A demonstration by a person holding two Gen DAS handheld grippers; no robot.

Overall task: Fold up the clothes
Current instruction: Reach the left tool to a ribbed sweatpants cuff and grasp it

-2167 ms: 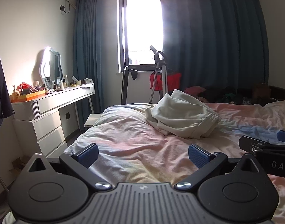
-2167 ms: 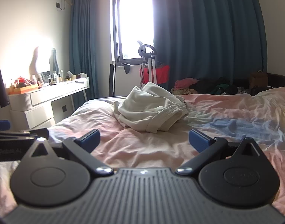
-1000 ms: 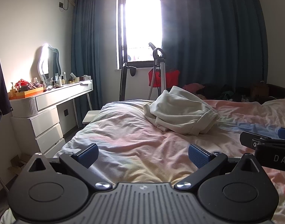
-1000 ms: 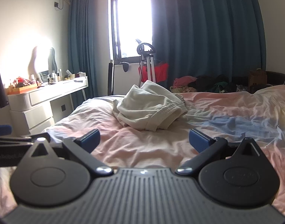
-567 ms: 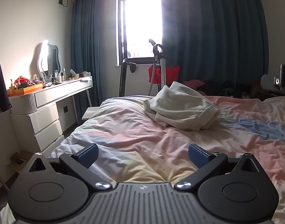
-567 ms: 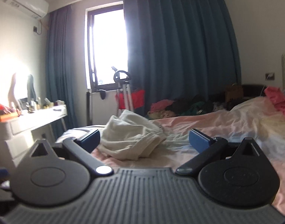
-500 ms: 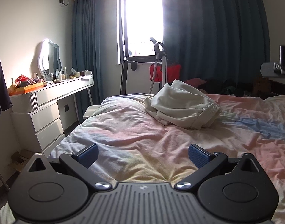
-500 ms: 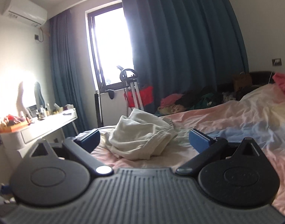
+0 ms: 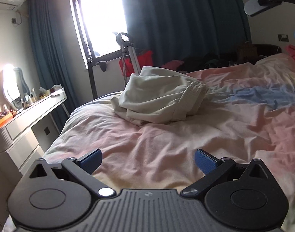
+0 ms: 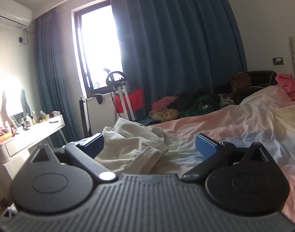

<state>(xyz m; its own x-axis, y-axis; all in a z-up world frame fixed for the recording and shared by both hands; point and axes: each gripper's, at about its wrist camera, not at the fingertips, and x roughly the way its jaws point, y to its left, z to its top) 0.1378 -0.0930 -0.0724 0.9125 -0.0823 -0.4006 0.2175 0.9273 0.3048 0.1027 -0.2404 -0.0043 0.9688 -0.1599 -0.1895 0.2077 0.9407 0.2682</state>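
left gripper (image 9: 147, 161) jaws apart, above bed (image 9: 166, 145) | cream garment (image 9: 159, 98) crumpled ahead, untouched

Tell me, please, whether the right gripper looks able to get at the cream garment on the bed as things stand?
Probably yes. The right gripper is open, and the cream garment lies bunched on the bed just ahead of its fingers, with nothing between them.

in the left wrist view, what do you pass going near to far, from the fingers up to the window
left gripper with its blue-padded fingers open → rumpled pink bedsheet → crumpled cream garment → garment steamer stand → window
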